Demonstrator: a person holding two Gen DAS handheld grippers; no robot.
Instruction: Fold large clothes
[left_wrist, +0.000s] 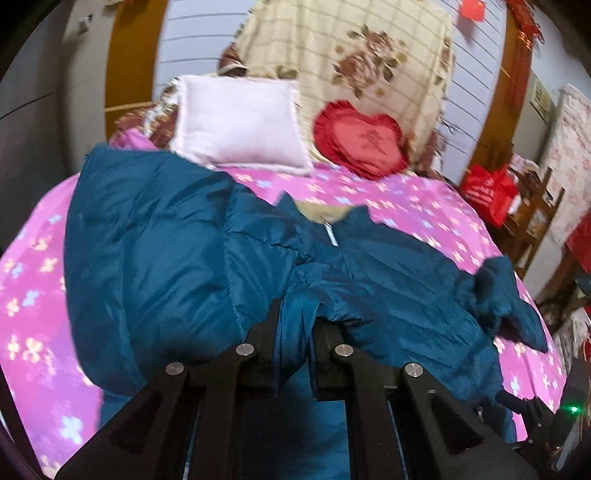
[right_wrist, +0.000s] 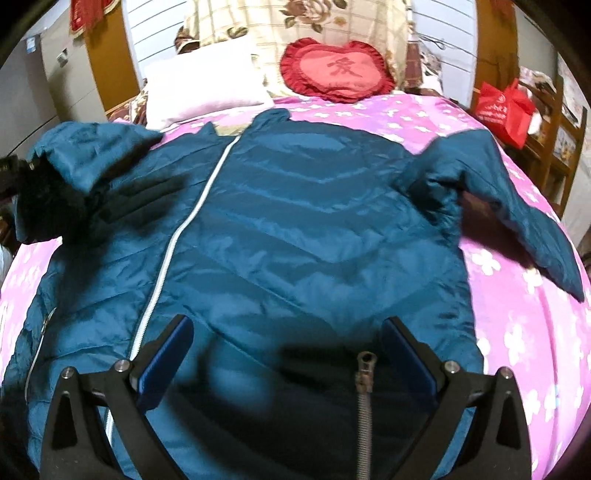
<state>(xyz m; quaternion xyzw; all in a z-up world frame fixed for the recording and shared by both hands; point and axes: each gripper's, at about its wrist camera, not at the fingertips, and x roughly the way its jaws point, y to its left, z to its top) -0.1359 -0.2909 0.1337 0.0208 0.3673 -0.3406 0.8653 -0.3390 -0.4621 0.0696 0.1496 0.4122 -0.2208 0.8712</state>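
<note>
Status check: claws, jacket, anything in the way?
Left claw shut on jacket fabric. Right claw open above jacket. Pillows beyond collar, clear.

Even indoor light, fisheye-bent edges, slight motion blur throughout.

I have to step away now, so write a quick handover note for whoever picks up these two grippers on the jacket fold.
Left gripper: shut on a bunched fold of the teal jacket, lifting its left sleeve side.
Right gripper: open, hanging over the jacket's lower front, holding nothing.
Jacket: front up on the pink bedspread, white zipper closed, right sleeve spread out to the side. White pillow and red heart cushion lie beyond the collar.
Done: jacket laid out, left side gripped.
Left: likely carry the left side inward, fold the right sleeve, then fold the body.
</note>
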